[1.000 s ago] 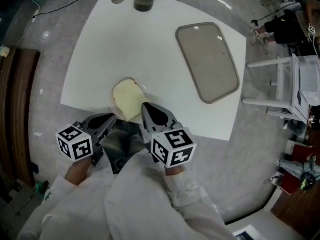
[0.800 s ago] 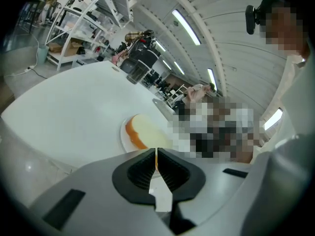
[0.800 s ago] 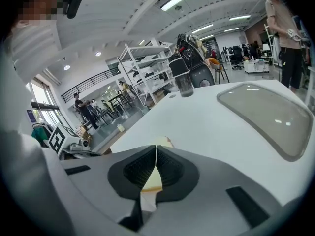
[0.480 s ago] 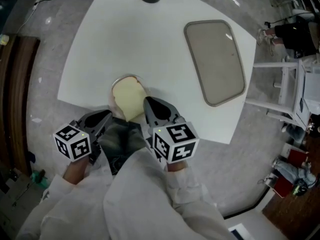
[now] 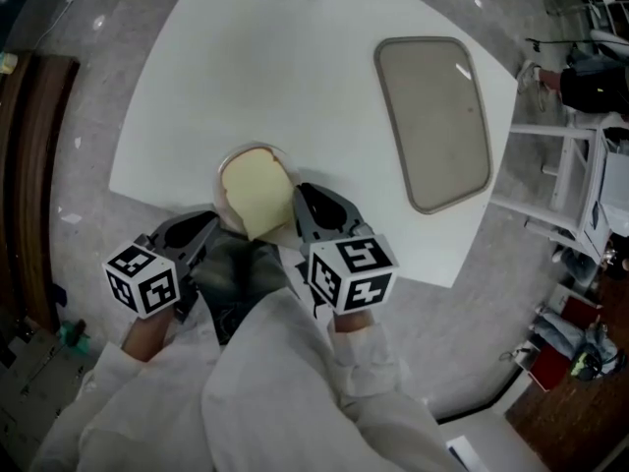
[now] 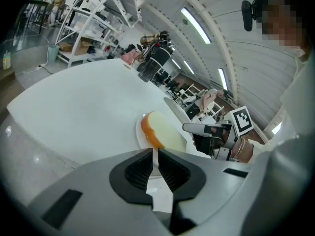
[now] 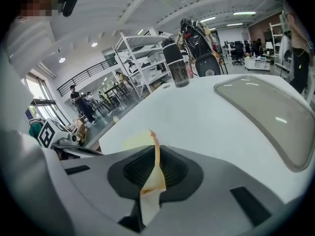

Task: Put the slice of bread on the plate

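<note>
Bread tilted over the plate, pinched by one edge

Our right tongs (image 5: pixel 300 191) are closed on the near edge of the slice of bread (image 5: pixel 254 197), which leans over the plate (image 5: pixel 221 177), far end down and near end raised past the rim; our left tongs (image 5: pixel 212 226) are closed to a thin slit, empty, just beside the plate. We think the soft slice may bend or tear at the pinch, and if we let go here it may tip off toward us. The plate stands close to the near edge of the surface (image 5: pixel 295 77), so a push from either tongs could slide it off.
</note>
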`<state>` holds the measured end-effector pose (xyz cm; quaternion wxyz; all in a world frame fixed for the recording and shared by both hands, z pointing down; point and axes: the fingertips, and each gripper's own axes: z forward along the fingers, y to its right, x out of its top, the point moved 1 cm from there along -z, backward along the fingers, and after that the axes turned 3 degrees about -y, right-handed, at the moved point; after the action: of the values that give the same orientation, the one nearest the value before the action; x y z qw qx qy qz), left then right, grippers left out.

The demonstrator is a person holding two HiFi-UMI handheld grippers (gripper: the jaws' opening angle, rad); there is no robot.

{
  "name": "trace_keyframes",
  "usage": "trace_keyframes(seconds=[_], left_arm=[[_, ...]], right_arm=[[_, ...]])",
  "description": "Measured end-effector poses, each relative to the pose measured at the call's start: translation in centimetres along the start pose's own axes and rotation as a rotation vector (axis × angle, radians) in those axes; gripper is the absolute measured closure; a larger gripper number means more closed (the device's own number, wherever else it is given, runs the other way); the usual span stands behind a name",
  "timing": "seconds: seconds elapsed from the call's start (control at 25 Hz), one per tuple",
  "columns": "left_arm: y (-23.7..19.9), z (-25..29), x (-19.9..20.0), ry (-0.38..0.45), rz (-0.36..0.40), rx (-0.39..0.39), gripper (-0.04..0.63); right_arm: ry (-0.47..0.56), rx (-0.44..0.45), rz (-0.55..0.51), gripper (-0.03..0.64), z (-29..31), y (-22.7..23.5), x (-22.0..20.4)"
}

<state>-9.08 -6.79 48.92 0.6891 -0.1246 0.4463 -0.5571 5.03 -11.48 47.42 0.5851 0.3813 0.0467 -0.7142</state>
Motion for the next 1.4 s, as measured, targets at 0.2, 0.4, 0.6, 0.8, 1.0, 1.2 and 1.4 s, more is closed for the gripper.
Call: trace_keyframes(seconds=[0.2, 0.4, 0.6, 0.8, 1.0, 1.2, 1.4], left_arm=[[-0.5, 0.1, -0.1, -0.002, -0.019, 0.005, 0.546], [-0.8, 0.3, -0.5, -0.026, -0.031, 0.014, 0.517], [-1.3, 0.6, -0.5, -0.035, -0.047, 0.015, 0.509], [-1.2, 0.9, -0.7, -0.049, -0.058, 0.005, 0.505], [-1.1, 0.9, -0.9, -0.052, -0.067, 0.000, 0.502], [-1.1, 1.2, -1.0, -0.043, -0.095, -0.017, 0.502], [-1.0, 1.2, -0.9, -0.037, -0.097, -0.008, 0.502]], right_arm=[[-0.025, 0.011, -0.006, 0.600, 0.7, 0.3, -0.3], [-0.054, 0.014, -0.014, 0.598, 1.1, 1.0, -0.4], [-0.081, 0.012, -0.027, 0.548, 1.8, 2.0, 0.1], [-0.125, 0.033, -0.041, 0.537, 2.5, 2.4, -0.2], [-0.152, 0.073, -0.022, 0.537, 3.0, 2.1, -0.8], [-0.177, 0.106, 0.001, 0.538, 3.2, 2.2, -1.4], [-0.187, 0.109, 0.037, 0.538, 3.3, 2.0, -2.1]])
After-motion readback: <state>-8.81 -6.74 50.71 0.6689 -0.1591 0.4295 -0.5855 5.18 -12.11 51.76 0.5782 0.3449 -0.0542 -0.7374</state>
